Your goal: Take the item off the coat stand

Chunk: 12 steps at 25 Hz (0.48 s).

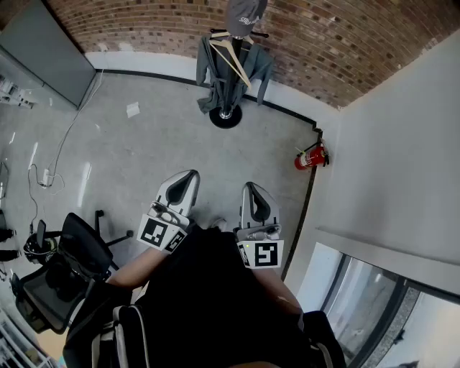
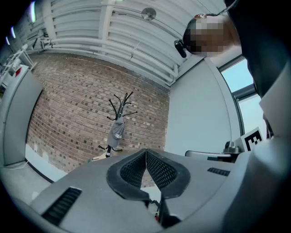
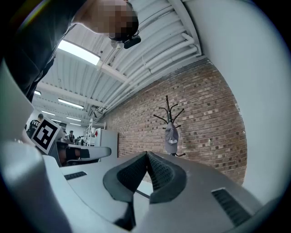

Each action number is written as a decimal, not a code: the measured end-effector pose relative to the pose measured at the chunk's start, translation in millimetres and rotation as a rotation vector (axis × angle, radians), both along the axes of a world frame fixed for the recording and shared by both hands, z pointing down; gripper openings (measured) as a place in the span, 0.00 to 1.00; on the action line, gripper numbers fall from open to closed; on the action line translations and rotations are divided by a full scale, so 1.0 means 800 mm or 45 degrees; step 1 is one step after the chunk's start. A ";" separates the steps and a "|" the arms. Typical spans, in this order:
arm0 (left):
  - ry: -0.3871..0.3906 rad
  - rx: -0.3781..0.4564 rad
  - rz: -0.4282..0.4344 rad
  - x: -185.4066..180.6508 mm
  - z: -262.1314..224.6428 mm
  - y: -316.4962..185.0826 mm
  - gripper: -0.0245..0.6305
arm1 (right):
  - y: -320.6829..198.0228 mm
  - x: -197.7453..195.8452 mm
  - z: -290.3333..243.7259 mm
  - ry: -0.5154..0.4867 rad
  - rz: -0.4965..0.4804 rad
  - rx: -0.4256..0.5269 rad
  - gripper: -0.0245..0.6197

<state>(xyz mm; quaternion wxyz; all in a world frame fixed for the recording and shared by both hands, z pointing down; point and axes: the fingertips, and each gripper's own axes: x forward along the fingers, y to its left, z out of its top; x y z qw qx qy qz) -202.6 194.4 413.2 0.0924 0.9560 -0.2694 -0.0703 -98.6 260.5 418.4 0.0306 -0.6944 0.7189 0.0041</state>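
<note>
A black coat stand (image 1: 226,108) rises against the brick wall at the far end of the room. A grey cap (image 1: 244,14) hangs on its top, and a grey garment (image 1: 215,79) on a wooden hanger (image 1: 233,57) hangs lower down. Both gripper views show the stand far ahead, with the cap (image 2: 117,129) (image 3: 171,138) on it. My left gripper (image 1: 188,176) and right gripper (image 1: 250,188) are held close to my body, well short of the stand. Both are shut with nothing between their tips.
A red fire extinguisher (image 1: 310,157) stands by the white wall on the right. An office chair (image 1: 68,266) and cables (image 1: 43,172) lie at the left. A grey panel (image 1: 43,50) leans at the far left. Bare concrete floor (image 1: 165,144) stretches between me and the stand.
</note>
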 end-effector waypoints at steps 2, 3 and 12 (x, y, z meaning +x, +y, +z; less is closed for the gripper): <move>-0.031 0.051 -0.003 -0.003 -0.001 0.006 0.07 | 0.008 0.002 -0.003 0.027 0.027 0.012 0.07; -0.042 0.070 -0.005 -0.004 -0.002 0.009 0.07 | 0.011 0.003 -0.004 0.037 0.036 0.018 0.07; -0.008 0.107 0.042 0.014 -0.004 0.046 0.07 | 0.052 0.015 0.006 -0.098 0.030 0.046 0.07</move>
